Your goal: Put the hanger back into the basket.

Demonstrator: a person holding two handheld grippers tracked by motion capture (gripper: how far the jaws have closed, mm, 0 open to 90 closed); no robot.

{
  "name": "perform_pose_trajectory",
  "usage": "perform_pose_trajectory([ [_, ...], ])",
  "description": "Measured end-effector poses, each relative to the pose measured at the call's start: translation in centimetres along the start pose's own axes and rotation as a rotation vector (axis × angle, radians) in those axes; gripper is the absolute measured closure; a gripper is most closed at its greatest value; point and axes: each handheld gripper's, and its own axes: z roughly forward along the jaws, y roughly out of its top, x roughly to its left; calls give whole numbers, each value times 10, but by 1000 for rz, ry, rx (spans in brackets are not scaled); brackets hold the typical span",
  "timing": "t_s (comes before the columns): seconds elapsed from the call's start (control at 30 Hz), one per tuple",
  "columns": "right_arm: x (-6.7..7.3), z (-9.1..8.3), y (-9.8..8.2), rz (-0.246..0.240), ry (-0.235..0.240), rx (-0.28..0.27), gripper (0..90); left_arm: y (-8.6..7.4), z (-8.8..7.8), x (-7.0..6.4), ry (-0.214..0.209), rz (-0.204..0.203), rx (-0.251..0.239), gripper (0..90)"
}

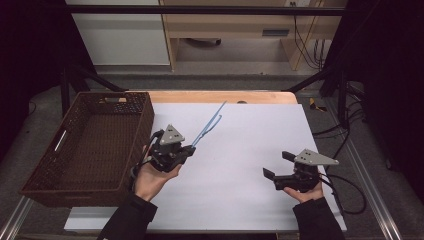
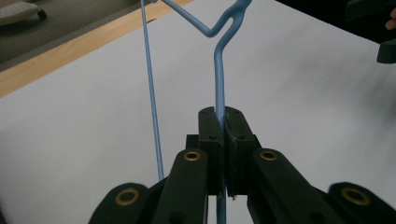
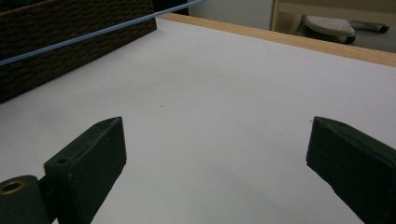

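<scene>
A: Where's the blue wire hanger (image 1: 207, 125)?

B: Just left of centre in the high view, off the white table cover (image 1: 250, 150) and slanting up toward the top edge of it. The left gripper (image 1: 192, 148) has it — in the left gripper view the jaws are pressed together on one blue wire (image 2: 219, 88), which runs straight up the middle of the frame to a bend near the top. A second strand runs up the left side of the jaws, outside the grip.

A: And the other claw?

B: The right gripper (image 1: 278, 165) sits lower right in the high view, well apart from the hanger, jaws spread wide with nothing between them. In the right gripper view only bare white cover lies between the two black fingertips (image 3: 100, 144).

A: Anything nearby?

B: A dark woven basket (image 1: 132, 102) at the left of the high view, just beside the left hand (image 1: 152, 180). In the right gripper view the blue wire (image 3: 93, 32) crosses the upper left corner — in front of the basket's wall (image 3: 56, 60).
</scene>
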Motion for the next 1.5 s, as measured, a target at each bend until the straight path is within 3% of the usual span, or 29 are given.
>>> perform_pose_trajectory([
  [0.17,-2,-3,0,-4,-10,-5,48,1,-18,8,-17,-13,-22,874],
  [0.37,-4,-4,-1,-2,-23,2,49,1,-38,21,14,-14,-43,873],
  [0.6,-4,-4,-1,-1,-32,7,48,2,-61,41,6,-41,-75,874],
  [0.93,-5,-4,-1,4,-33,8,48,8,-84,66,10,-49,-81,873],
  [1.23,-6,-5,-1,8,-37,5,47,19,-107,82,32,-25,-65,873],
  [1.5,-7,-5,-1,7,-38,5,47,12,-123,98,30,-37,-72,873],
])
